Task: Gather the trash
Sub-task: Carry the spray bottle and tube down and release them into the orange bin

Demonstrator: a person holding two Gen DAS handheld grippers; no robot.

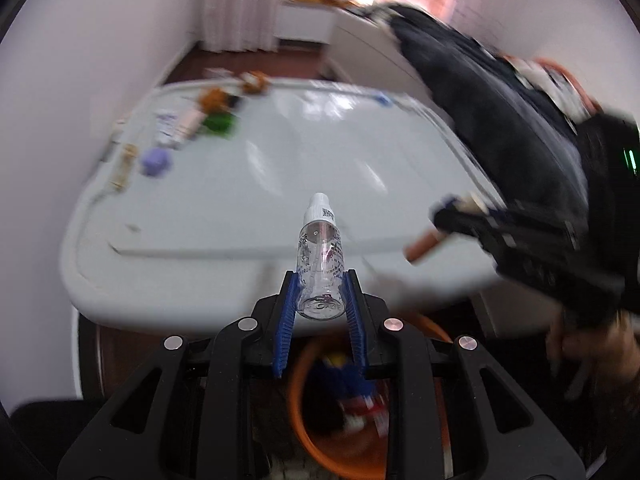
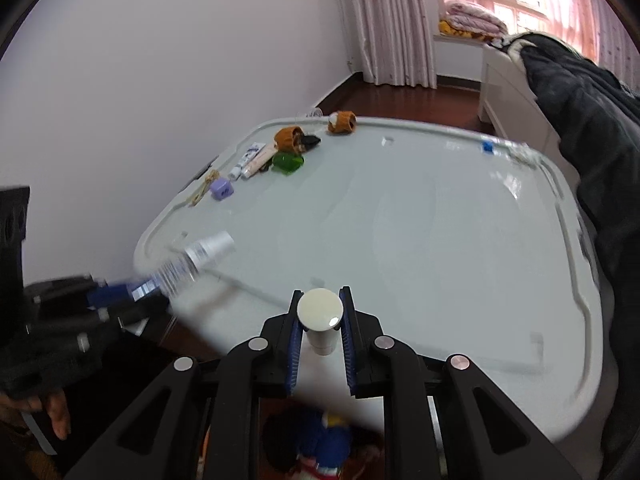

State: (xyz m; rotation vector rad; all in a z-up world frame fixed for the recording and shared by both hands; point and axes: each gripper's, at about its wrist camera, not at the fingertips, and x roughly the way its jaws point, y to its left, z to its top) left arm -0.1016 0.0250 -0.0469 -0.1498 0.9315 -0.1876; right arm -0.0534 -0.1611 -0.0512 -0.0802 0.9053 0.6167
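Trash rides in both grippers above the orange bin [image 1: 308, 432]: the left gripper [image 1: 320, 292] clamps a clear bottle [image 1: 320, 264], the right gripper [image 2: 320, 320] pinches a white tube [image 2: 321, 312]. Best to centre each over the bin's mouth before letting go.

The desk [image 2: 400, 220] lies bare across its middle and near edge, giving open passage there. Clutter crowds its far left corner: a purple cube [image 2: 221, 189], tubes [image 2: 250, 159], a green piece [image 2: 288, 162] and 2 brown woven holders [image 2: 289, 138]. A dark garment [image 2: 580, 120] hangs along the right side.
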